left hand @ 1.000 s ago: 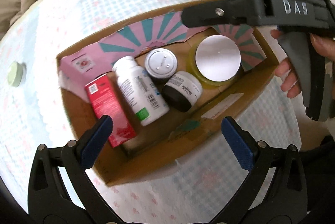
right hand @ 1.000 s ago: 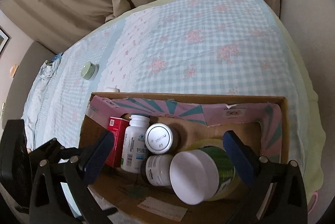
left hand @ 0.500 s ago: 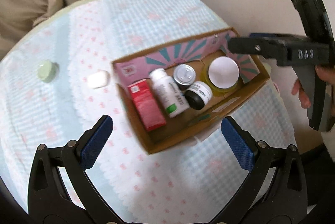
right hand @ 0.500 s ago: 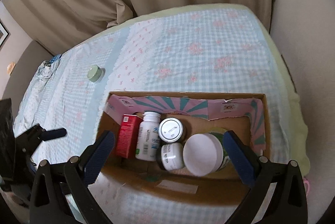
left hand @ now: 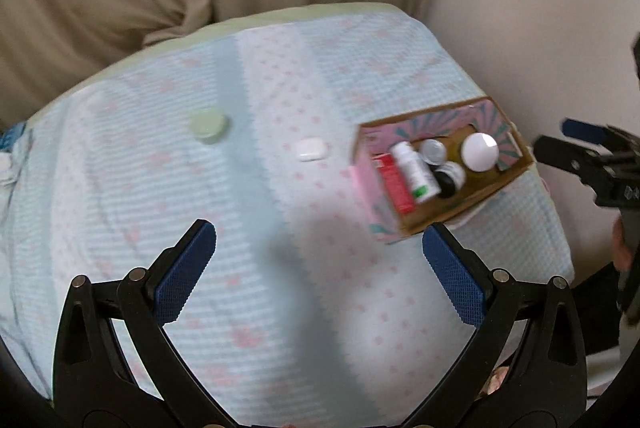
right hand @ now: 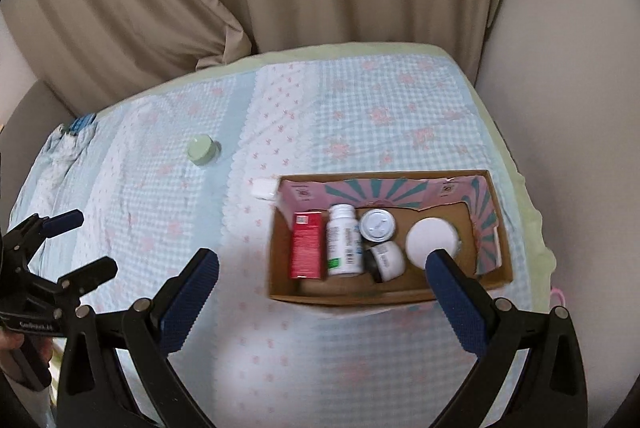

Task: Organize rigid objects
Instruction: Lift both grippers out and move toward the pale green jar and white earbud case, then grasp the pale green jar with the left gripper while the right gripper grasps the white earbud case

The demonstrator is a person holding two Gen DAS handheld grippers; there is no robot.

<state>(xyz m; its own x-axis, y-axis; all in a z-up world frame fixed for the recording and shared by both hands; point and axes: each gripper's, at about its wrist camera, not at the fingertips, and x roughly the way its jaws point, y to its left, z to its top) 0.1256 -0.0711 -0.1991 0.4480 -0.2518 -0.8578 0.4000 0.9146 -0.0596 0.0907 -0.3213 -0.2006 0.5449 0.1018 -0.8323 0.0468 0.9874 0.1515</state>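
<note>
**Two things are waiting outside the box**

We are holding both grippers up over the bed. Our left gripper [left hand: 319, 270] is wide open and holding nothing. Our right gripper [right hand: 322, 298] is wide open and empty too. We are seeing five things sitting in the cardboard box [right hand: 360, 296]. We are thinking the green jar [right hand: 202, 149] and the small white case [left hand: 312, 149], just beside the box, are next. We are needing to reach down and pinch one gently.

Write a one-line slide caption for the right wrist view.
Open right claw above cardboard box holding five containers; green jar and white case lie outside on the checked cloth.
</note>
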